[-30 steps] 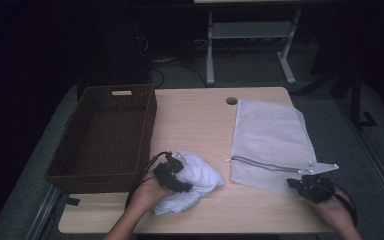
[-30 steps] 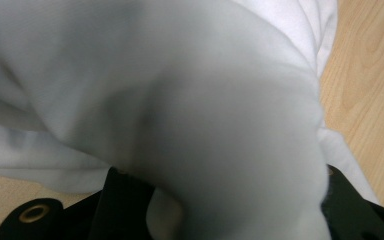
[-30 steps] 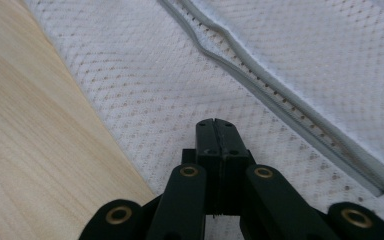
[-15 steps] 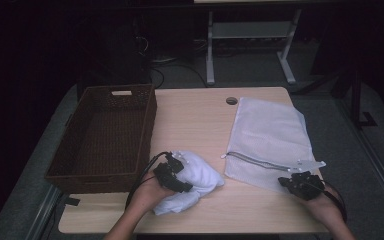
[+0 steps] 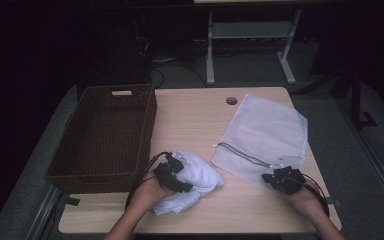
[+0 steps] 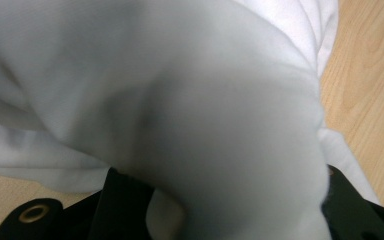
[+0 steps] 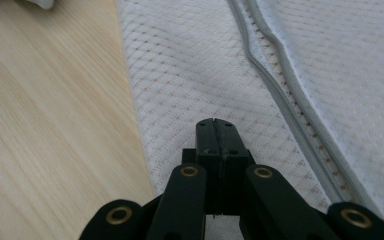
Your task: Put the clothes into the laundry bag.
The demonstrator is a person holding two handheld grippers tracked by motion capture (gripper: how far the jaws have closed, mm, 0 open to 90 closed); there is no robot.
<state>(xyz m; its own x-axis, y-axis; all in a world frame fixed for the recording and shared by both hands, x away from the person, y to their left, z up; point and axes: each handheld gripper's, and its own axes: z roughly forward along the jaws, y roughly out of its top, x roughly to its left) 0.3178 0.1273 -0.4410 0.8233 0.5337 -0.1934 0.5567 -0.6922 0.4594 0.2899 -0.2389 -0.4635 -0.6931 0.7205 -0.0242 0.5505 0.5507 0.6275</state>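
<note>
Dark room behind, w/ a pale wooden tabletop (image 5: 190,120) carrying everything. Biggest item is the brown wicker basket (image 5: 102,137) at your left, nothing visible inside it. Next, the white mesh laundry bag (image 5: 265,132) lying flat at right, its grey zipper (image 5: 245,156) running across near the front edge; in the right gripper view the zip line sits just beside your jaws. Then the white cloth (image 5: 192,180), bunched up at front center, just right of the basket's corner. Your left tongs (image 5: 172,172) are pinching that cloth: a thick fold fills the gap btwn the jaws. Your right tongs (image 7: 214,131) are pressed together w/ nothing in them, resting over the bag's near corner. Cloth looks light, soft & floppy, so it'll sag and trail; grip a gathered fold, not a single layer. Bag mesh is thin & limp, prob. slippery flat on wood; take it by the zip edge or corner.
</note>
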